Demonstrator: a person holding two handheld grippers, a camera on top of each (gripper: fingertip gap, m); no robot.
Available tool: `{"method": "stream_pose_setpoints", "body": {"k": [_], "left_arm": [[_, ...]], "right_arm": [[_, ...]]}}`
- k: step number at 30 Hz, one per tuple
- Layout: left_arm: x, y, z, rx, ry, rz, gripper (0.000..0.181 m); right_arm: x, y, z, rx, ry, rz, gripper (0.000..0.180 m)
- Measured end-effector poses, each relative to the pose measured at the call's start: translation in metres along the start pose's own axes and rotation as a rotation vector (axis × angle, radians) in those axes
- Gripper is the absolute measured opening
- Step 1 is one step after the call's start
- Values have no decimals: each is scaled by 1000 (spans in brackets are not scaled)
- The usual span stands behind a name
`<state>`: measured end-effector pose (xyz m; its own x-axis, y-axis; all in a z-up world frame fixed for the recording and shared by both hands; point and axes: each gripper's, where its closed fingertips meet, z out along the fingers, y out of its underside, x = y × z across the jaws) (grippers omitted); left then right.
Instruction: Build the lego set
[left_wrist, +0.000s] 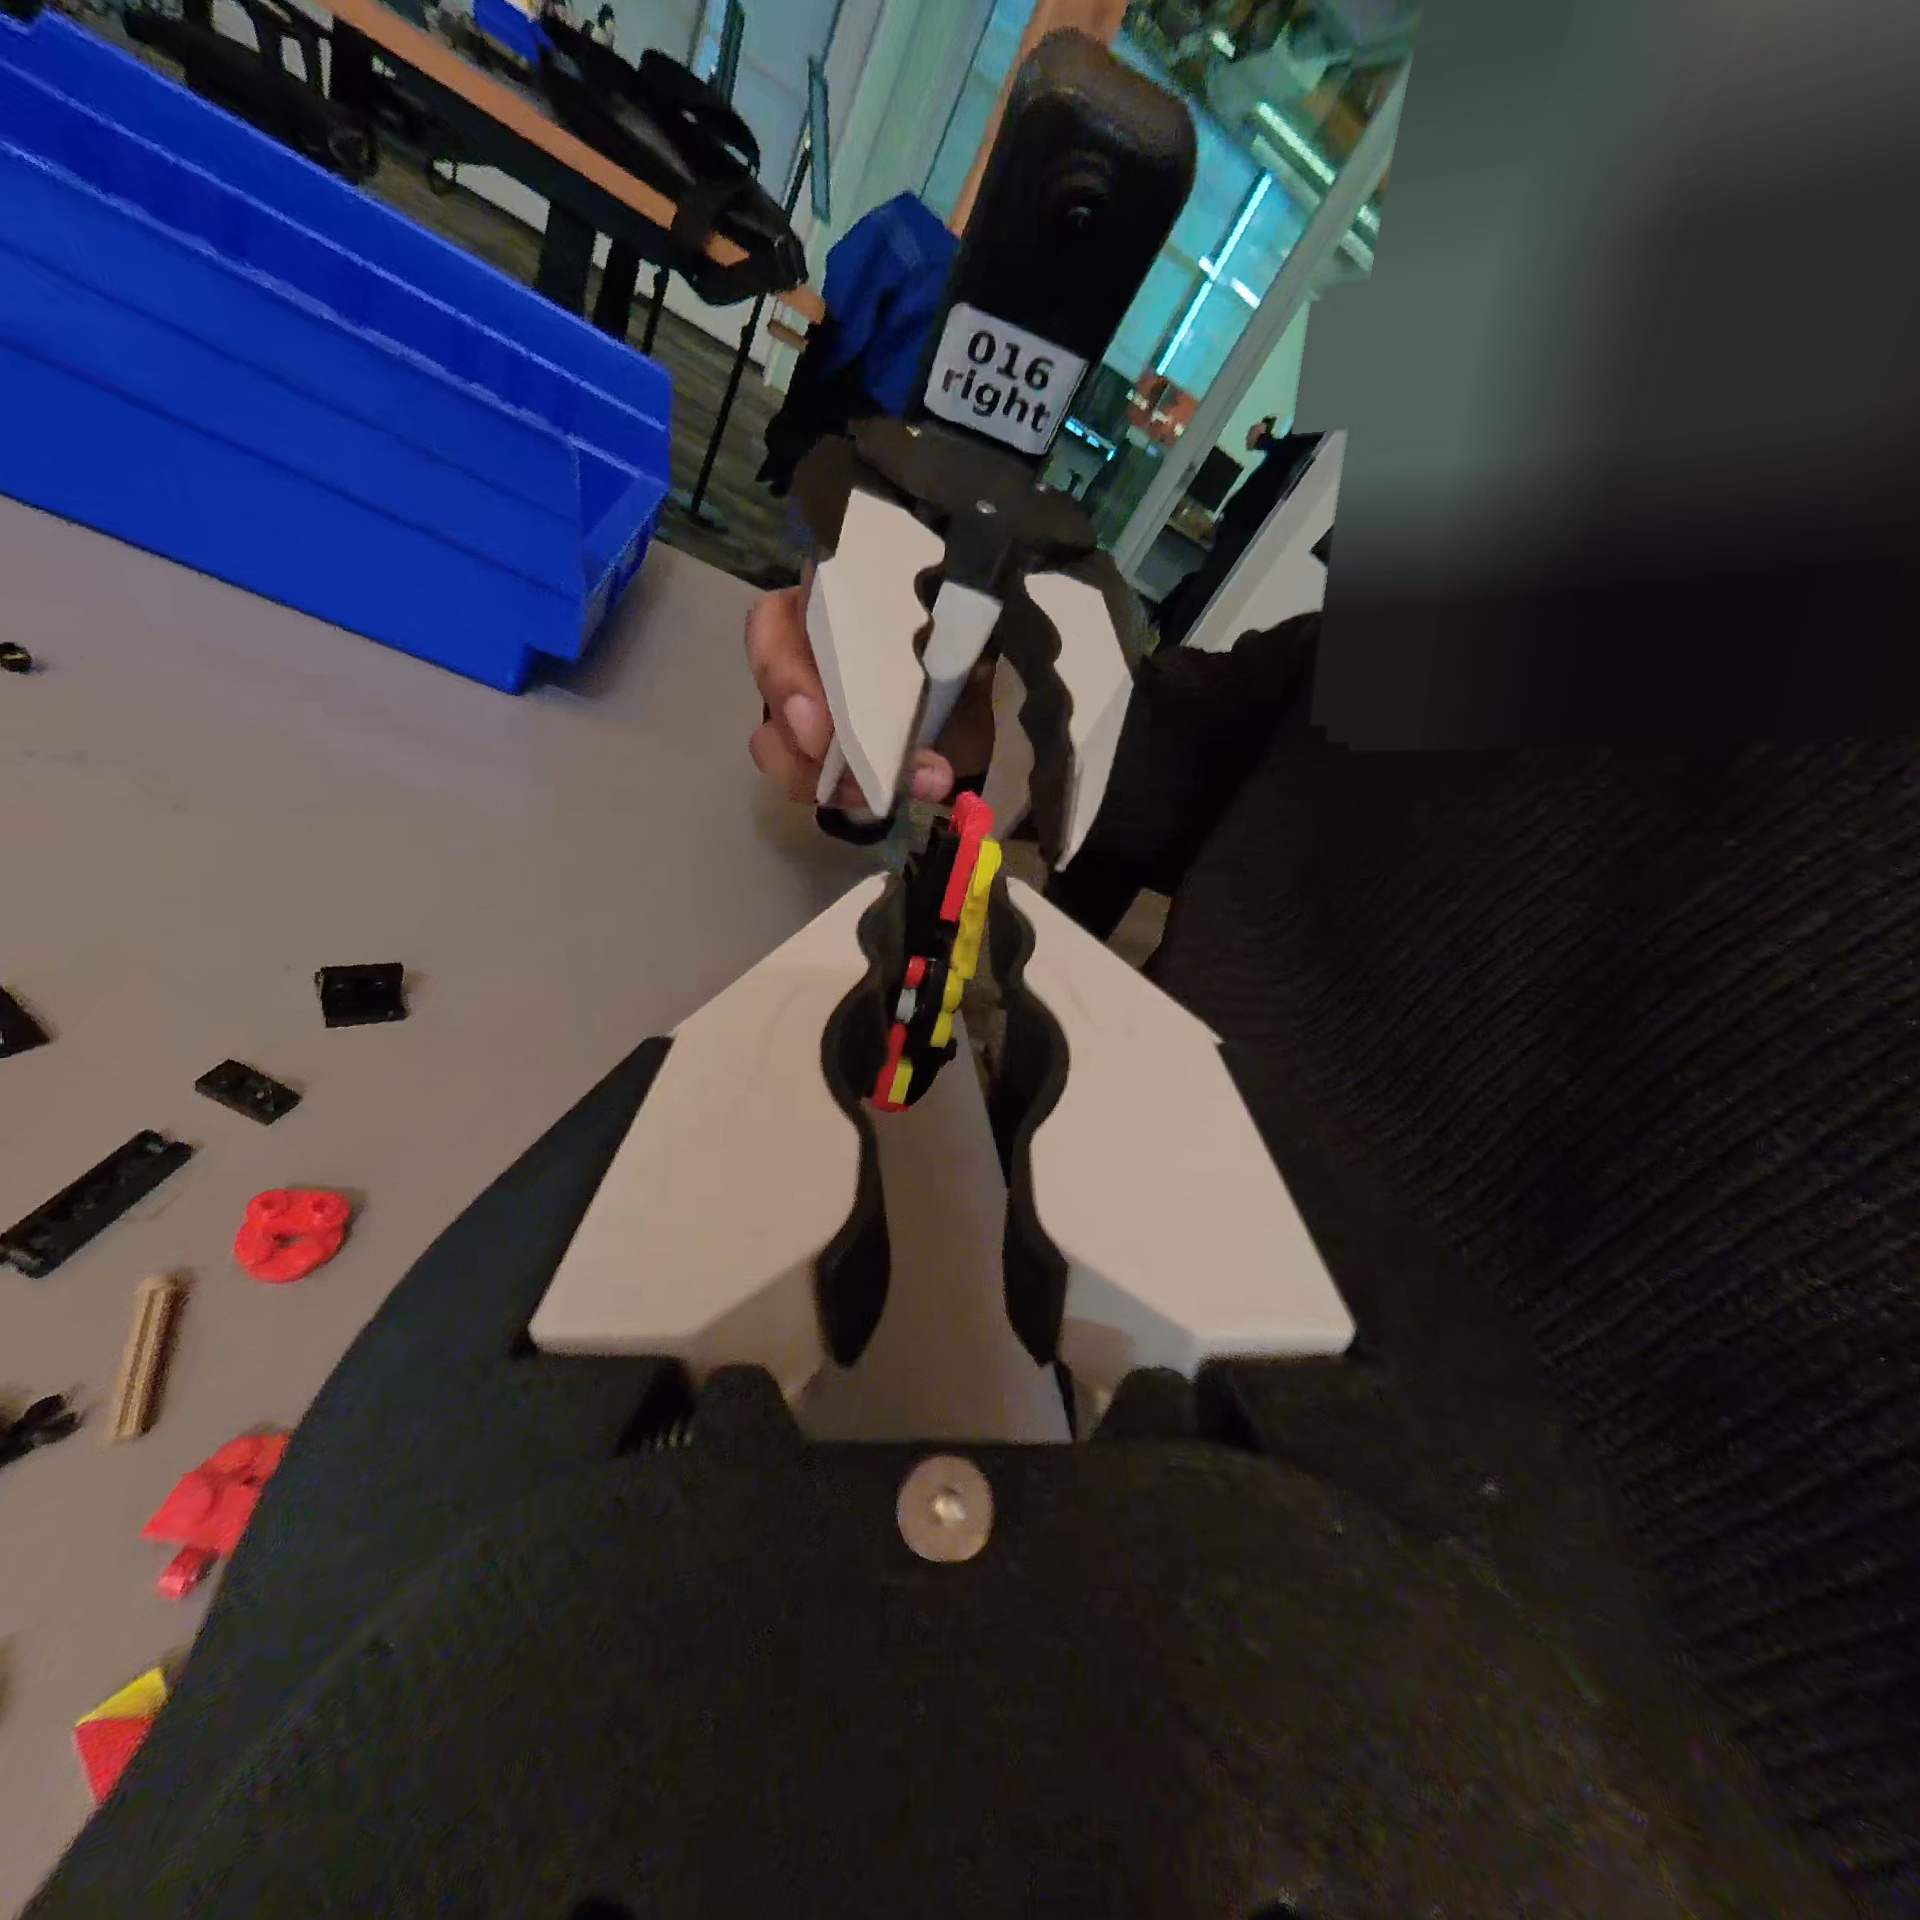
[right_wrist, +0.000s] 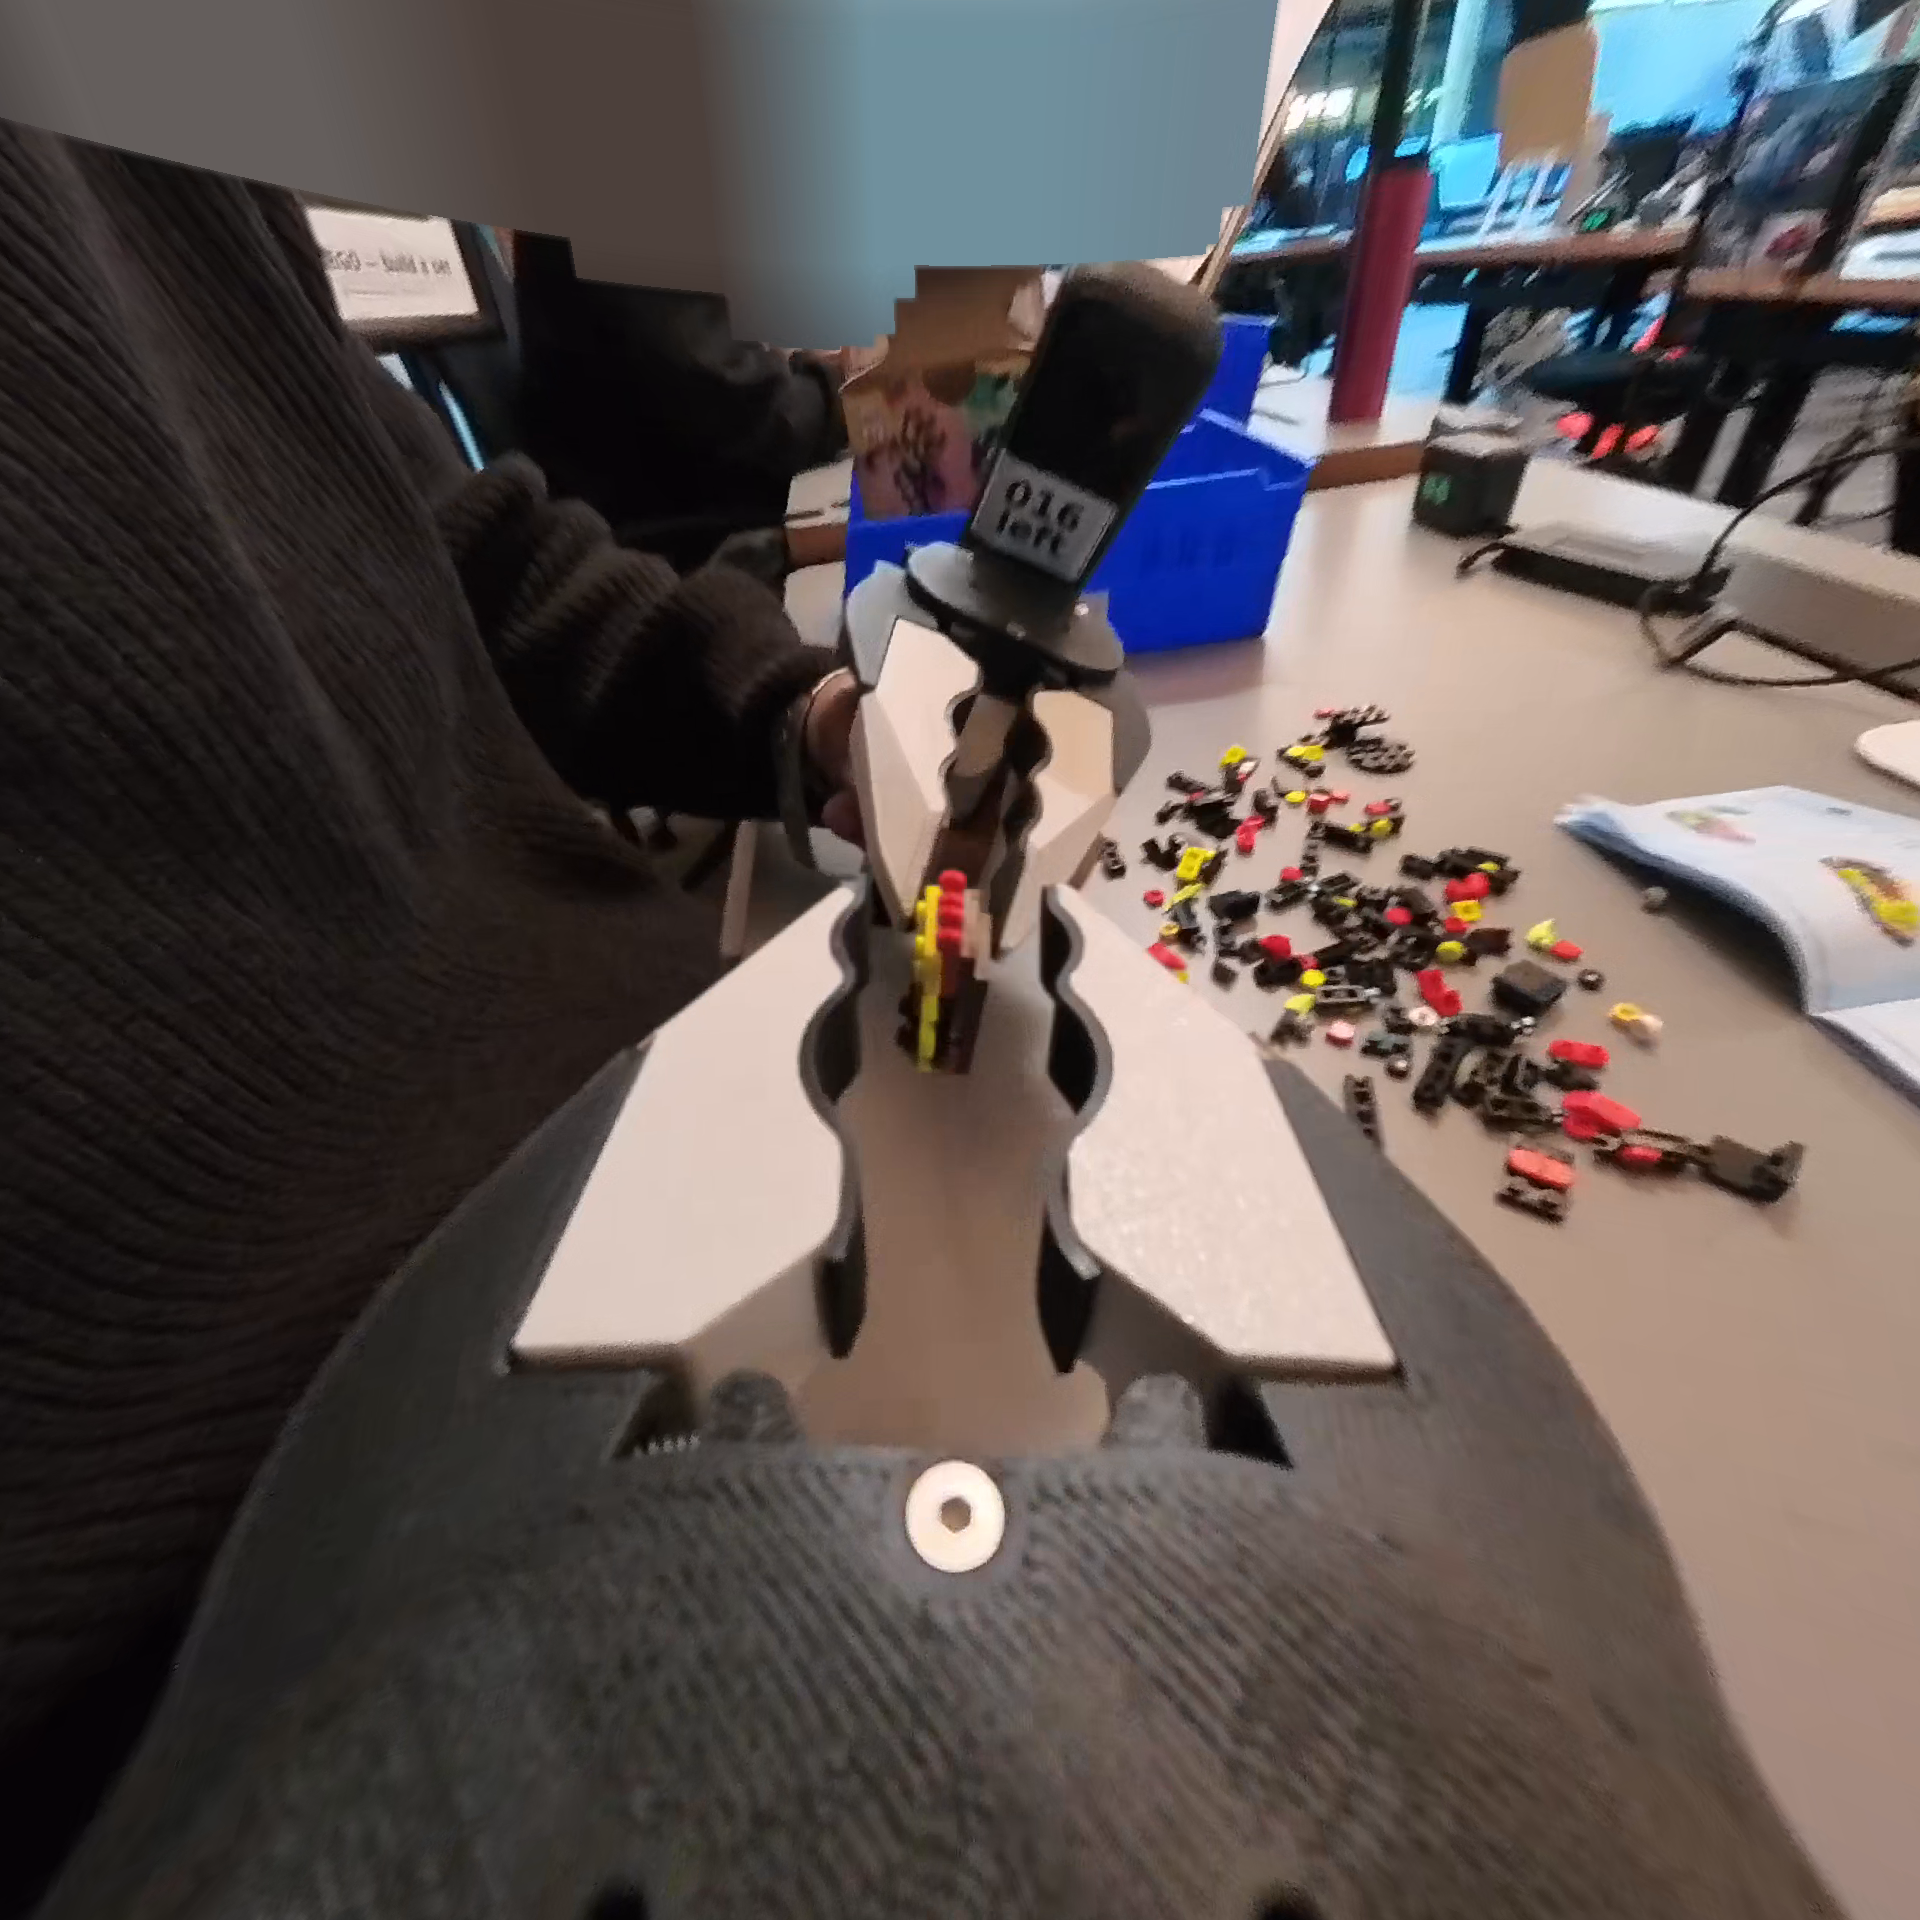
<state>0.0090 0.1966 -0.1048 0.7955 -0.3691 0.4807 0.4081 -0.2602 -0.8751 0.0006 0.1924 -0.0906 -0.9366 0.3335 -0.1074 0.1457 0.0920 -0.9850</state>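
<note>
A small lego assembly (left_wrist: 951, 966) of black, red and yellow plates is held edge-up above the grey table (left_wrist: 468, 831). My left gripper (left_wrist: 945, 904) is shut on it near its middle. My right gripper (left_wrist: 956, 831) faces it from the far side, jaws apart. In the right wrist view, my right gripper (right_wrist: 956, 904) is open with its fingers on either side of the assembly (right_wrist: 940, 987), not touching it. The left gripper (right_wrist: 951, 925) grips the assembly from the opposite side.
Loose lego pieces (right_wrist: 1403, 956) lie scattered on the table to the right, beside an open instruction booklet (right_wrist: 1766, 894). A red piece (left_wrist: 291, 1231), black plates (left_wrist: 94, 1200) and a tan piece (left_wrist: 145, 1356) lie at left. Blue bins (left_wrist: 312, 416) stand behind. A person's dark sleeve (right_wrist: 260, 831) fills the left. The tips of both grippers are at nearly the same place. The red piece (left_wrist: 291, 1231) is about 15 centimeters from both grippers' fingertips.
</note>
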Motion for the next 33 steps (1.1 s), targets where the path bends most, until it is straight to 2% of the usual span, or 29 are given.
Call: {"method": "stream_pose_setpoints", "body": {"k": [4, 5, 7, 8, 9, 11, 13, 16, 17, 18, 19, 21, 22, 25, 26, 28, 31, 33], "left_arm": [[-3, -11, -4, 55, -14, 2, 13], [-7, -14, -6, 72, -29, 8, 12], [-15, -22, -12, 113, -68, 13, 12], [-20, -27, -15, 138, -86, 12, 12], [-25, -32, -19, 165, -105, 11, 12], [-36, -41, -29, 216, -152, 11, 12], [-48, -46, -39, 252, -213, 12, 12], [-65, -51, -51, 262, -313, 55, 12], [-70, -53, -54, 258, -349, 77, 12], [-74, -55, -57, 259, -381, 96, 13], [-78, -57, -59, 261, -411, 113, 12], [-87, -57, -63, 253, -471, 140, 12], [-93, -55, -65, 242, -507, 148, 12], [-101, -61, -73, 284, -582, 137, 12], [-100, -69, -75, 317, -586, 142, 12], [-100, -81, -75, 370, -580, 142, 12], [-103, -79, -67, 347, -535, 120, 12], [-101, -72, -61, 324, -495, 99, 12]], "right_arm": [[16, -11, -8, 57, 97, -30, 44], [21, -14, -10, 80, 123, -32, 43], [22, -24, -12, 163, 115, -45, 15], [20, -27, -10, 188, 93, -59, 7], [21, -26, -6, 180, 90, -71, 7], [37, -22, 3, 136, 162, -104, 21], [57, -31, 8, 163, 257, -161, 35], [93, -49, 10, 208, 404, -223, 41], [104, -52, 11, 207, 440, -218, 50], [116, -54, 12, 209, 490, -205, 69], [128, -56, 13, 213, 546, -183, 81], [145, -58, 14, 246, 625, -133, 83], [148, -60, 17, 288, 625, -88, 79], [140, -64, 33, 361, 441, 56, 89], [141, -63, 34, 354, 421, 76, 87], [142, -63, 28, 327, 418, 56, 95], [133, -56, 10, 255, 426, -30, 103], [128, -57, -1, 263, 425, -81, 97]]}}
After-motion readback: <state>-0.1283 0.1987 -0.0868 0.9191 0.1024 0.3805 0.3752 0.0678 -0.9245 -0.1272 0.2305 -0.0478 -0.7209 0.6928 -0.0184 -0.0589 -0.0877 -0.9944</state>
